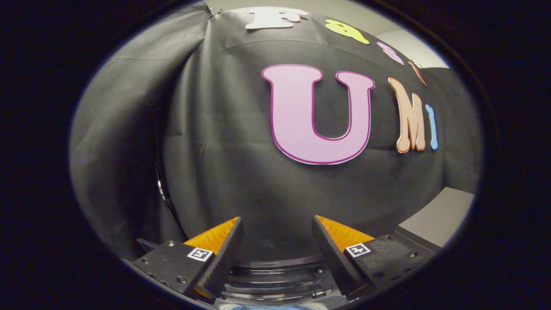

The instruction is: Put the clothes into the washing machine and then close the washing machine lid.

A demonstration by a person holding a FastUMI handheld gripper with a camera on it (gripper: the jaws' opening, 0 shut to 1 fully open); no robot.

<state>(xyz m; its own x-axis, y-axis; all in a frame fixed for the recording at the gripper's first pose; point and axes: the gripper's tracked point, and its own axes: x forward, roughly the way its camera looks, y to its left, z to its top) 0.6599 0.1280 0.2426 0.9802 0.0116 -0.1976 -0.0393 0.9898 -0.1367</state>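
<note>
Tongs (pixel 277 241) spread apart, nothing between the fingers, aimed at the booth's black cloth wall (pixel 241 172). At the bottom centre of the frame, below the fingers, lies a clear, ribbed round lid (pixel 275 275), apparently the washing machine's (clothes cannot be made out). Judged rigid, smooth and somewhat slippery; grip it at the rim, or push it down.

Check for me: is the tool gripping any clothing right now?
No, the tool is open, with nothing but the black cloth wall showing between its fingers.
</note>
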